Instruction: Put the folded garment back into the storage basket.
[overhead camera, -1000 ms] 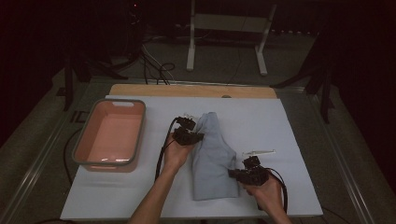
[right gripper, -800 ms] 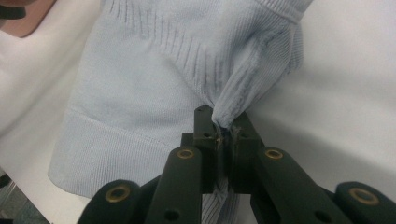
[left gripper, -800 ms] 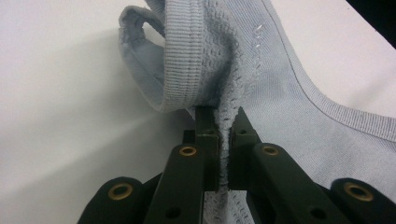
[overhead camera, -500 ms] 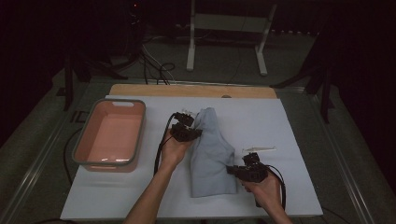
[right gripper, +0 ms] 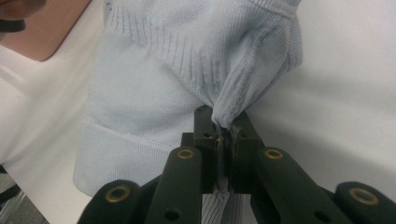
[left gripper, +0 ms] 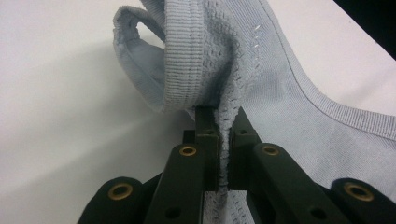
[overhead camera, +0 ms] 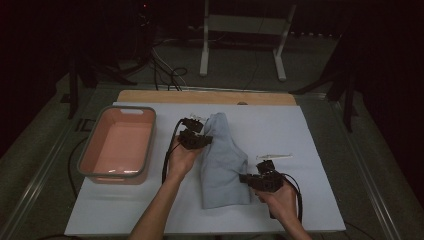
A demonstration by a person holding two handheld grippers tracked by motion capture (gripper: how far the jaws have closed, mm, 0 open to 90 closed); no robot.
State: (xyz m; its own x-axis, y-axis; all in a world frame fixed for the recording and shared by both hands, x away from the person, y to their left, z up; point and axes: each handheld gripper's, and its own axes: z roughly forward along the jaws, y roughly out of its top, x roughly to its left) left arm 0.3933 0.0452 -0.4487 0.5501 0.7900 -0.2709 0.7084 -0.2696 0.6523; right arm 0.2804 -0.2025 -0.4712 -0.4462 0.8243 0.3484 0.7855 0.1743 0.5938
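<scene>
The garment [overhead camera: 222,162] is a soft, matt knitted cloth in pale blue, ribbed along its hems and dotted with an open, perforated weave in places; its surface looks fine and slightly fuzzy. The left gripper [left gripper: 223,122] and the right gripper [right gripper: 224,125] have hard black jaws with a dull sheen, likely plastic, set with shiny brass-coloured metal rivets. The table cover [overhead camera: 320,135] is a smooth, matt white sheet. Behind it a strip of bare light wood [overhead camera: 205,96] shows. The tub [overhead camera: 120,145] is smooth pink plastic with a grey rim, faintly glossy.
</scene>
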